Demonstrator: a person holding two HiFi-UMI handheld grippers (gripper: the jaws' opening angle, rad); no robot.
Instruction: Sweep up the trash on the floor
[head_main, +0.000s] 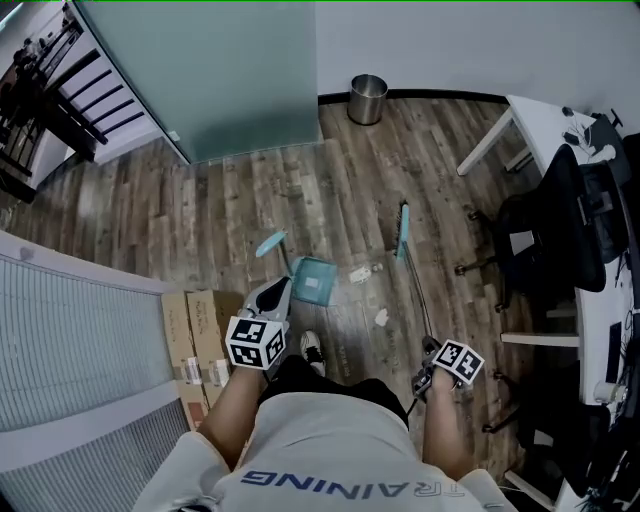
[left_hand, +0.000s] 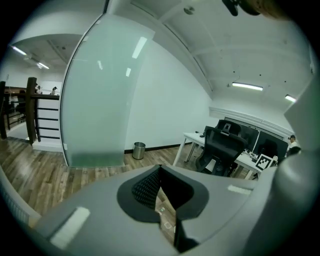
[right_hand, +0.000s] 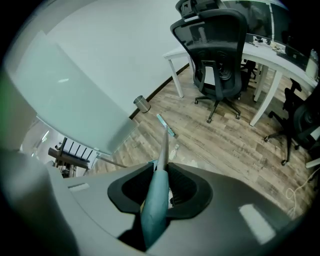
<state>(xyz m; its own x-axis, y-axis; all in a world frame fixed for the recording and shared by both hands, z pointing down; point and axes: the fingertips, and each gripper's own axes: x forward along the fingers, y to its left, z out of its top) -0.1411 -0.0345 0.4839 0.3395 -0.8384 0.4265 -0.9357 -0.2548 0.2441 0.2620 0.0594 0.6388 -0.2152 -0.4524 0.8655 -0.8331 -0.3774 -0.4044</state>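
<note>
A teal dustpan (head_main: 314, 281) is on the wood floor; a thin handle with a teal grip (head_main: 270, 243) slants off to its upper left. My left gripper (head_main: 283, 290) (left_hand: 160, 170) is close beside the pan's left edge. Its jaws are shut and nothing shows between them. My right gripper (head_main: 427, 376) (right_hand: 161, 167) is shut on the teal end of a broom handle (right_hand: 164, 142). The handle runs forward to the teal broom head (head_main: 403, 230) (right_hand: 166, 125). Pale scraps of trash (head_main: 361, 272) (head_main: 382, 318) lie between pan and broom.
A metal bin (head_main: 368, 98) (left_hand: 139, 150) stands by the far wall beside a frosted glass partition (head_main: 220, 70). Black office chairs (head_main: 545, 230) and a white desk (head_main: 545, 125) fill the right side. Cardboard boxes (head_main: 200, 330) lie at my left.
</note>
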